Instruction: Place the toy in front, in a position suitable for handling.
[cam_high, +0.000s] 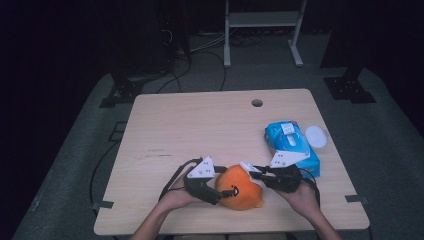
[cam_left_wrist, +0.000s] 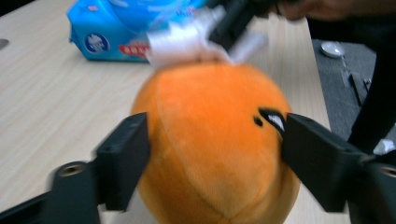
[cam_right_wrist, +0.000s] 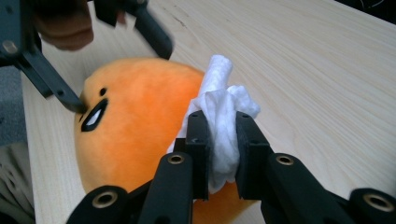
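A dark room surrounds a pale wooden bench (cam_high: 200, 130) standing on grey floor, with a white metal frame (cam_high: 263, 20) in the shadows behind it. Near the front edge of the bench, between a person's two hands, lies a round orange plush toy (cam_high: 241, 188) with a small black-and-white eye mark.

The left gripper (cam_high: 220, 192) comes in from the toy's left side. In the left gripper view its two black jaws stand on either side of the toy (cam_left_wrist: 219, 144), close against the plush; the picture is blurred there, so I cannot tell whether they press on it.

The right gripper (cam_high: 260, 172) reaches in from the right. In the right gripper view its jaws are narrow and clamped on a crumpled white wipe (cam_right_wrist: 219, 121), which rests against the top of the toy (cam_right_wrist: 135, 121).

Behind the right hand, toward the bench's right edge, lies a blue pack of wipes (cam_high: 292, 145). Just beside it, at the very edge, sits a small round white lid (cam_high: 316, 135). A round hole (cam_high: 257, 103) shows near the far edge.
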